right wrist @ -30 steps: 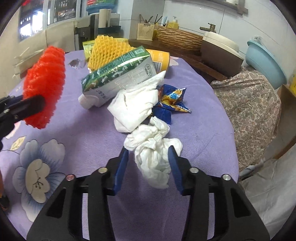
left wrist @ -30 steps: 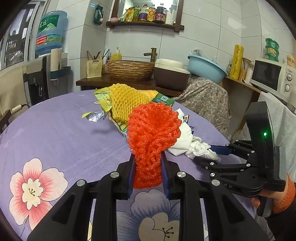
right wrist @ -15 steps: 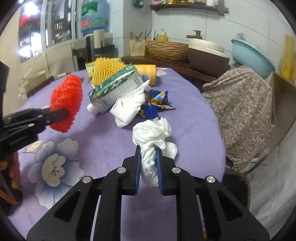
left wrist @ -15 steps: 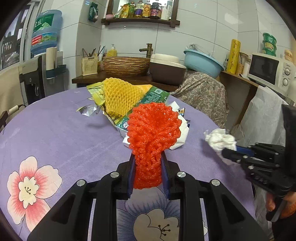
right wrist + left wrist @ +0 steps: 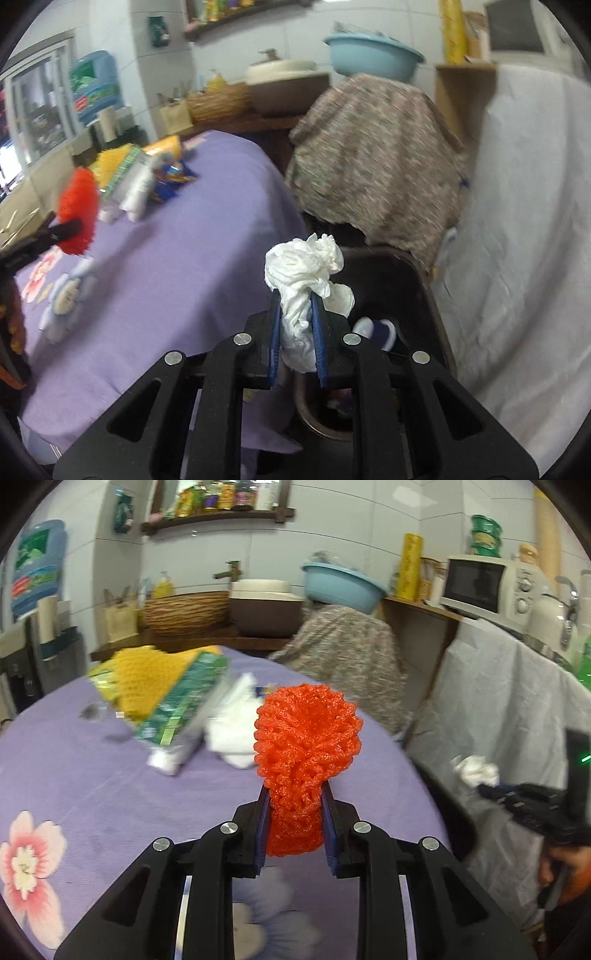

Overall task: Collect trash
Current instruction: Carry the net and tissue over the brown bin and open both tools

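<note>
Your right tool [image 5: 295,339] is clamped on the crumpled white tissue [image 5: 304,275], held over the dark bin [image 5: 413,280] just right of the purple counter [image 5: 192,236]; your left tool [image 5: 295,830] is clamped on the red foam net [image 5: 306,738] above that counter. The green carton [image 5: 181,709] far left carries print too blurred to read, and the bin's contents are hard to make out.
</note>
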Demonstrator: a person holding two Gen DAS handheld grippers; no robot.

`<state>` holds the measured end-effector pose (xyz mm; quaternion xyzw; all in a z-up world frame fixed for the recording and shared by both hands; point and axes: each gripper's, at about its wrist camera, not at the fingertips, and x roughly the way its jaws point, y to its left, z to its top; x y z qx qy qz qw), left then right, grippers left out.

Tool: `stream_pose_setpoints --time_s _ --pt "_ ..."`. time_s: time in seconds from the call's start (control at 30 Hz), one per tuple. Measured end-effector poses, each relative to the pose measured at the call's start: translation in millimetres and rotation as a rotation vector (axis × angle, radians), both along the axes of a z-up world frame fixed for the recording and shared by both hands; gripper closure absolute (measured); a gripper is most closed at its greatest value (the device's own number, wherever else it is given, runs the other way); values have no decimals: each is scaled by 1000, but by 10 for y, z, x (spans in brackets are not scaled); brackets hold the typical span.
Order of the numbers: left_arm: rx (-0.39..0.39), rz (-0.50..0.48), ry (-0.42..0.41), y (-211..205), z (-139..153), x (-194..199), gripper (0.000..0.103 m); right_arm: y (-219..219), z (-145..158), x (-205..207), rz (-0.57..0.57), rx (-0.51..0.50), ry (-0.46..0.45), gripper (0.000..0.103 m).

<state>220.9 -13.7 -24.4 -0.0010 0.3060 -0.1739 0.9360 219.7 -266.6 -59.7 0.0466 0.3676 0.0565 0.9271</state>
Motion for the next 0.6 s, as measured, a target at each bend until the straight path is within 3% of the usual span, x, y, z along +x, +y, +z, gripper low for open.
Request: stream_pose_setpoints --time_s 0.3,0.6 --pt "15 -188 28 -869 -1 -54 78 -466 -946 221 -109 52 213 87" --pt "21 -277 158 -1426 -251 78 78 -699 -1699 482 -150 82 359 84"
